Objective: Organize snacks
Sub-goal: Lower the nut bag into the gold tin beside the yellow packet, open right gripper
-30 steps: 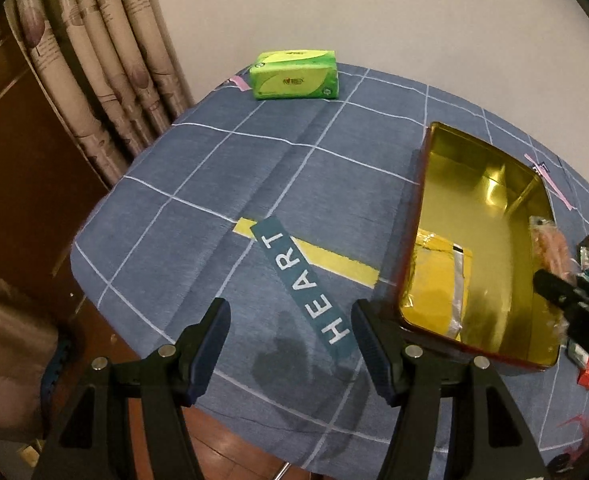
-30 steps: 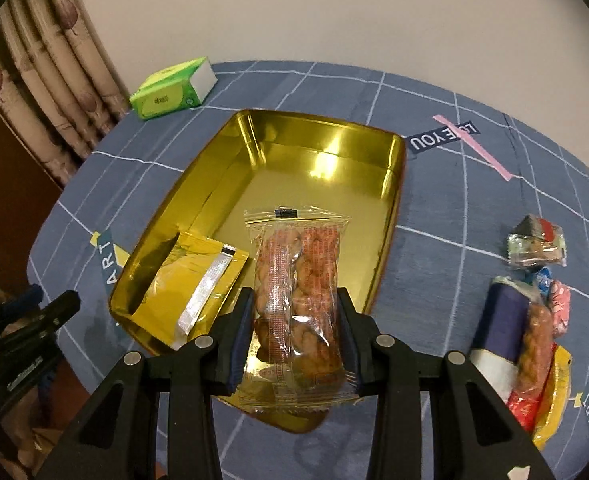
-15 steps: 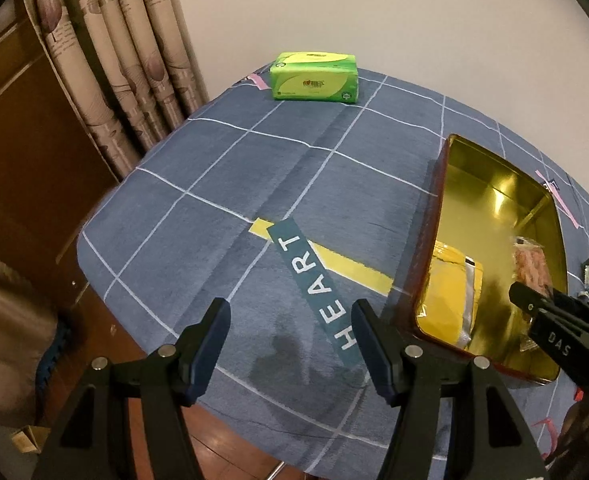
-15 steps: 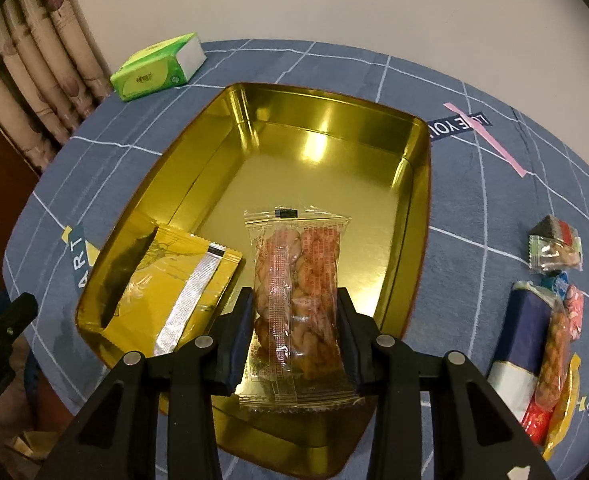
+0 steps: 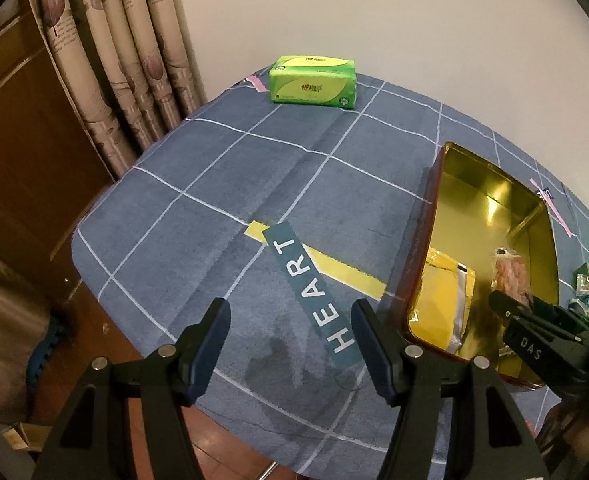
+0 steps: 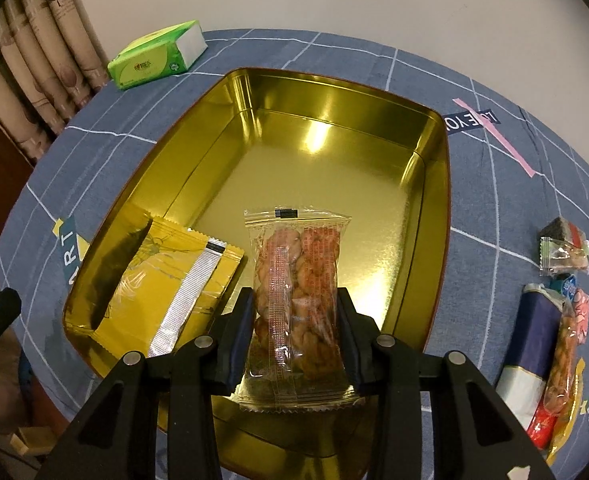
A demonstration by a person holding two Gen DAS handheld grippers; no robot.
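Left claw (image 5: 290, 344): black frame, navy pads, silver screws; right claw (image 6: 294, 336) seemingly identical.

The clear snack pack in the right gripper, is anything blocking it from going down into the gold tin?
Nothing visible blocks it. The snack pack in the right gripper is over the open gold tin. The yellow packet lies in the tin's near left corner, beside the pack, with bare floor ahead.

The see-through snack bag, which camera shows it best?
The right wrist view: the clear snack packet fills the middle, pinched by the right gripper over the gold tin. The left wrist view shows only a small blurry bit.
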